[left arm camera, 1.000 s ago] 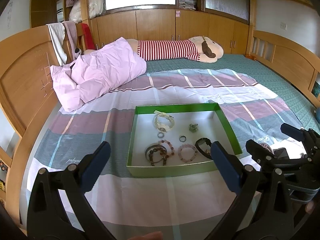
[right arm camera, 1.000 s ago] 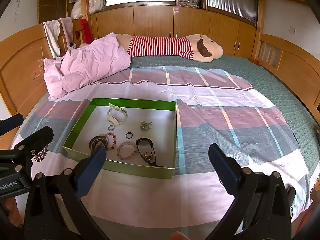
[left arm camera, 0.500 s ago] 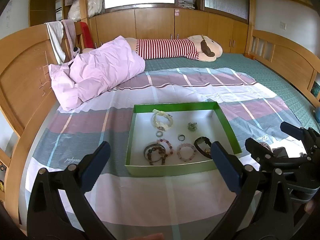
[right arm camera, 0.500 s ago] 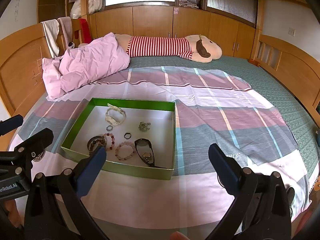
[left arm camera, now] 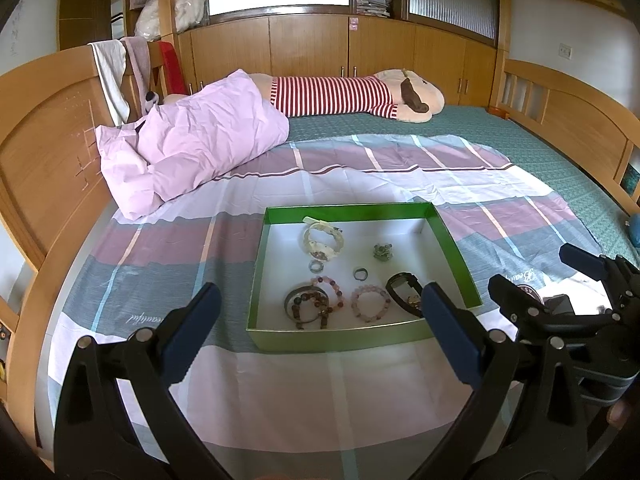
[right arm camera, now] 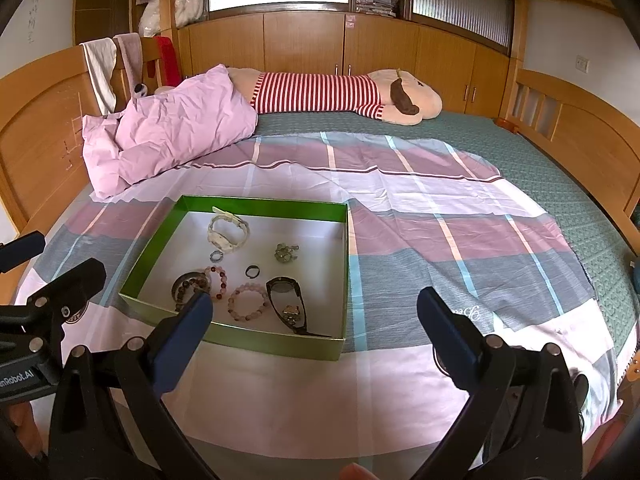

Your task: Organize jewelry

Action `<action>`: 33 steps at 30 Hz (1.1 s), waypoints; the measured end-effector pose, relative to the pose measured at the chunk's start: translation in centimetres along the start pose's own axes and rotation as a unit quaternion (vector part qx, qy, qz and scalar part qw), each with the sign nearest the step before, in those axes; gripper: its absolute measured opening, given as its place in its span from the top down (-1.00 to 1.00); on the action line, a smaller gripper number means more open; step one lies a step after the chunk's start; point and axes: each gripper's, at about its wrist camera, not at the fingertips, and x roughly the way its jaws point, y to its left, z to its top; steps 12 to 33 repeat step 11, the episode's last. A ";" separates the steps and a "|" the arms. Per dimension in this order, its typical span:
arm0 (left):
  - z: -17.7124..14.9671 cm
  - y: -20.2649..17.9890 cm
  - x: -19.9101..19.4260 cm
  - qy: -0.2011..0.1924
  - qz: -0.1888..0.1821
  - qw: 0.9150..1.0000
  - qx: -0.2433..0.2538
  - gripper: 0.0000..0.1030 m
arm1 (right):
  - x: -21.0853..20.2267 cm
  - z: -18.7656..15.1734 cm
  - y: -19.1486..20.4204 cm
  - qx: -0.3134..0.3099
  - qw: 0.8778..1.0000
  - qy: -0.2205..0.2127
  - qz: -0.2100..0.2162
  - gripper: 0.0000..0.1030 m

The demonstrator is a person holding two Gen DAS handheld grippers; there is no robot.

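Note:
A shallow green box (left arm camera: 256,272) (right arm camera: 348,264) with a white floor lies on the striped bedsheet. It holds a white watch (left arm camera: 323,240) (right arm camera: 227,231), a pink bead bracelet (left arm camera: 370,303) (right arm camera: 248,302), dark bead bracelets (left arm camera: 308,305) (right arm camera: 191,285), two small rings (left arm camera: 360,273) (right arm camera: 253,270), a metal brooch (left arm camera: 383,251) (right arm camera: 286,253) and a black watch (left arm camera: 405,290) (right arm camera: 286,302). My left gripper (left arm camera: 318,326) is open and empty, just short of the box's near wall. My right gripper (right arm camera: 312,328) is open and empty, near the box's front right corner.
A pink pillow (left arm camera: 188,140) and a striped plush toy (left arm camera: 352,94) lie further up the bed. Wooden bed rails (left arm camera: 44,148) (right arm camera: 580,128) run along both sides. Wooden cabinets (right arm camera: 304,40) line the back wall. The other gripper shows at each view's edge (left arm camera: 568,292) (right arm camera: 44,292).
Both grippers have drawn slightly nearer to the box and a little to the left. Both stay open and empty; the jewelry has not moved.

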 end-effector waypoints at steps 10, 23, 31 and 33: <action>-0.9 -0.1 0.4 0.001 -0.001 1.000 0.004 -0.92 | 0.5 -1.4 -0.5 0.003 1.000 0.011 0.004 -0.94; -1.5 0.0 0.5 0.000 0.000 1.000 0.003 -0.92 | 0.7 -1.9 -0.6 0.003 1.000 0.016 0.003 -0.94; -1.5 0.0 0.5 0.000 0.000 1.000 0.003 -0.92 | 0.7 -1.9 -0.6 0.003 1.000 0.016 0.003 -0.94; -1.5 0.0 0.5 0.000 0.000 1.000 0.003 -0.92 | 0.7 -1.9 -0.6 0.003 1.000 0.016 0.003 -0.94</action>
